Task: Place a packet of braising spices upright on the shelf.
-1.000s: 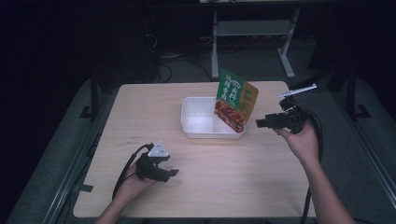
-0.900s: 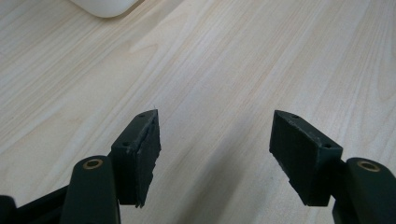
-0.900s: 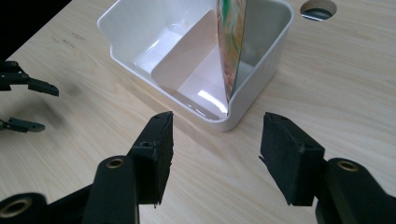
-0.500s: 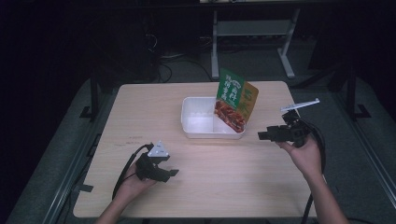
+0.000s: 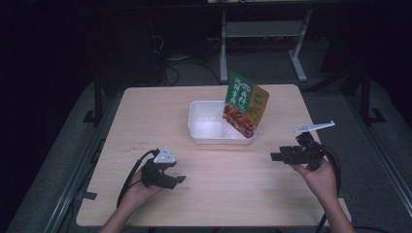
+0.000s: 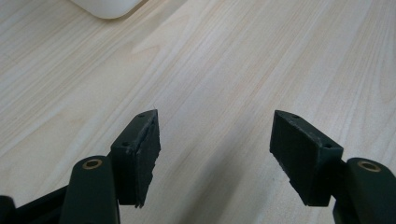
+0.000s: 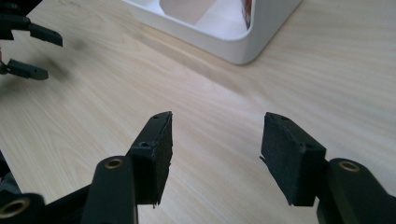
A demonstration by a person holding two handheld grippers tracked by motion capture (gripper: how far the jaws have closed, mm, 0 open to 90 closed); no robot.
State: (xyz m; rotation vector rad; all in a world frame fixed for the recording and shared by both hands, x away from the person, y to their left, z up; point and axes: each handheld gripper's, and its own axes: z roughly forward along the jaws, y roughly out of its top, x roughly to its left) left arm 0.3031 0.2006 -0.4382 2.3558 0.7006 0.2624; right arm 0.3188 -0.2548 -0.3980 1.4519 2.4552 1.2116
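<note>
Seemingly the work is finished: the green food packet (image 5: 245, 103) leans upright inside the white container (image 5: 209, 127) at centre frame, nothing left loose on the table (image 5: 223, 194). The left gripper (image 5: 176, 180) rests at lower left, the right gripper (image 5: 275, 157) at lower right (both spread apart, empty), each pointing inward.

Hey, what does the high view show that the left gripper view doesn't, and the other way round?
High view alone: the green food packet leaning in the white container, both hands, and the right gripper off to the container's right. Left gripper view alone: a close look between the left gripper fingers, spread apart with bare wood between. Both share the table, a bit of the container and the left gripper.
</note>
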